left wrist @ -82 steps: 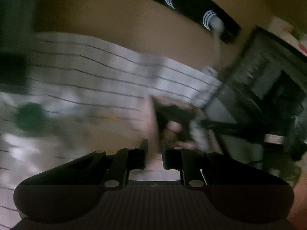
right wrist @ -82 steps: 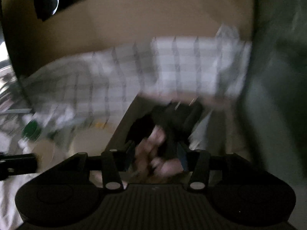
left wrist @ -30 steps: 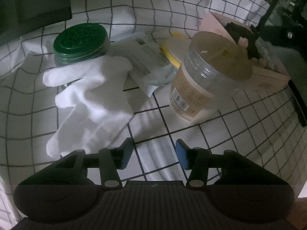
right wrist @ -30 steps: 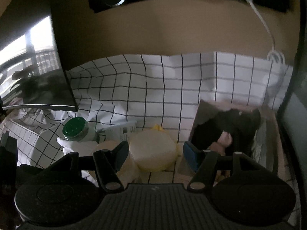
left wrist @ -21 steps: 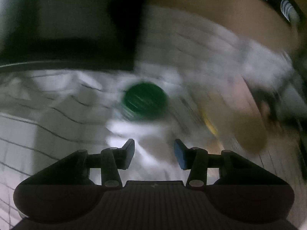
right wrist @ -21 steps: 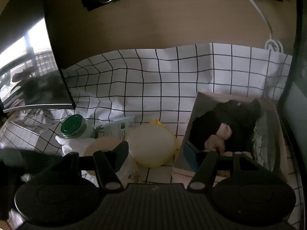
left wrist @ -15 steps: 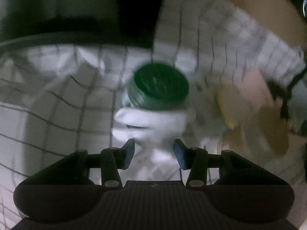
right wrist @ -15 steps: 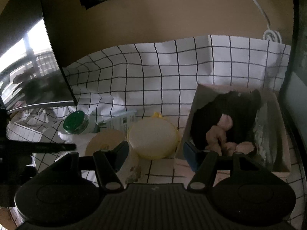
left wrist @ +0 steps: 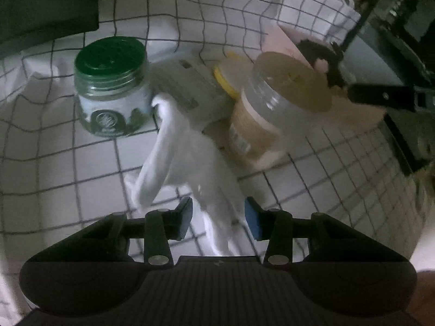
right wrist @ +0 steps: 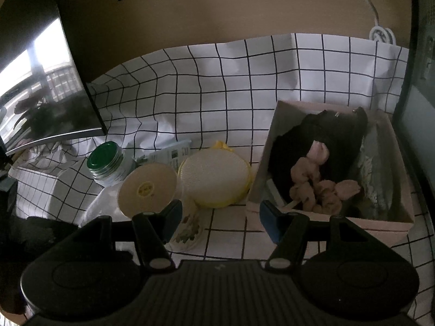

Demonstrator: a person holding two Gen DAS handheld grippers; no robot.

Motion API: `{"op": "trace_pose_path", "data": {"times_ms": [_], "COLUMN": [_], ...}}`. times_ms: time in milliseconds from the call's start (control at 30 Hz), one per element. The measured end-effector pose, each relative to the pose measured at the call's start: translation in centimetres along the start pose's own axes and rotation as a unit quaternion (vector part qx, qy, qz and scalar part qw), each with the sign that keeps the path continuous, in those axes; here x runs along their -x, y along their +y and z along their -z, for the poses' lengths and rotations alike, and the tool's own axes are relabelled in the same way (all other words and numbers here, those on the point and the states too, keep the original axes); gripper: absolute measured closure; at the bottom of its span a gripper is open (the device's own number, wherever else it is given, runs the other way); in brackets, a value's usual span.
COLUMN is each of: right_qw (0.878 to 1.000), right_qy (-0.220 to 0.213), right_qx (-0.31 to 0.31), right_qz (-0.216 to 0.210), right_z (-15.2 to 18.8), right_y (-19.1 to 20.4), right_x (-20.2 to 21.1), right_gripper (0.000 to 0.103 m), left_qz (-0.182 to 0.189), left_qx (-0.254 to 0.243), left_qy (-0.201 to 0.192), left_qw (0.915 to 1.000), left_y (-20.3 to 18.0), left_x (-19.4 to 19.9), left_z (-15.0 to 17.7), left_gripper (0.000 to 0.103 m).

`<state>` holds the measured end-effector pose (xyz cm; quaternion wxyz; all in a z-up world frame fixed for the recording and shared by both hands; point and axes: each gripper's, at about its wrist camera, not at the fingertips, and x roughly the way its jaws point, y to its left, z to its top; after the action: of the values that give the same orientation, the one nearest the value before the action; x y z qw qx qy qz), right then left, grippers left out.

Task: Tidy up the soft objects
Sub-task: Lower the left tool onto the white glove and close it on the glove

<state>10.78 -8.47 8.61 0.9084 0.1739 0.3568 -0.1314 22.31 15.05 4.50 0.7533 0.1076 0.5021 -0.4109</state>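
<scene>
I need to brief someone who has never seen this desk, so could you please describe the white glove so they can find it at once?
On the black-and-white checked cloth, look between the green-lidded glass jar and the tan-lidded plastic jar. The white glove lies crumpled there, its cuff end between the open fingers of the left gripper. It is the only plain white, limp fabric item among rigid containers.

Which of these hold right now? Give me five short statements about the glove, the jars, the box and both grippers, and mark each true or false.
1. The white glove lies between the open fingers of the left gripper. True.
2. The green-lidded jar lies on its side. False: it stands upright.
3. The pink box already holds dark and pink soft items. True.
4. The right gripper is shut on the yellow pad. False: it is open and holds nothing.
5. The tan-lidded jar is inside the box. False: it sits on the checked cloth.
</scene>
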Motion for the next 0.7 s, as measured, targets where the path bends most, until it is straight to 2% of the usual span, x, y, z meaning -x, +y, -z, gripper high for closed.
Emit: {"op": "trace_pose_path", "data": {"times_ms": [133, 233, 333, 400, 467, 600, 700], "right_qw": [1.0, 1.0, 1.0, 1.0, 1.0, 1.0, 1.0], "right_qy": [0.0, -0.001, -0.001, 0.001, 0.004, 0.006, 0.014], "right_qx": [-0.002, -0.006, -0.009, -0.012, -0.01, -0.005, -0.006], "right_qz": [0.001, 0.002, 0.002, 0.003, 0.005, 0.01, 0.017], "right_z": [0.1, 0.3, 0.4, 0.6, 0.7, 1.0, 1.4], "right_y": [0.0, -0.1, -0.2, -0.2, -0.2, -0.4, -1.0], "right_x": [0.1, 0.2, 0.3, 0.3, 0.3, 0.7, 0.8], "right_gripper": [0.039, 0.039, 0.039, 0.039, 0.039, 0.039, 0.039], "left_qz": [-0.022, -0.048, -0.026, -0.022, -0.043, -0.086, -0.092], "left_qx": [0.002, 0.037, 0.094, 0.102, 0.086, 0.05, 0.056], "left_qy": [-0.001, -0.065, -0.13, -0.148, -0.136, -0.083, -0.067], "left_qw": [0.9998, 0.9961, 0.9867, 0.9833, 0.986, 0.9915, 0.992], "left_y": [1.3, 2.4, 2.9, 2.2, 1.2, 0.6, 0.8], "left_x": [2.4, 5.3, 6.7, 5.9, 3.6, -1.3, -2.9], "left_z": [-0.2, -1.6, -2.8, -3.4, -3.8, -3.3, -2.6], "left_gripper": [0.057, 0.057, 0.057, 0.057, 0.057, 0.057, 0.057]}}
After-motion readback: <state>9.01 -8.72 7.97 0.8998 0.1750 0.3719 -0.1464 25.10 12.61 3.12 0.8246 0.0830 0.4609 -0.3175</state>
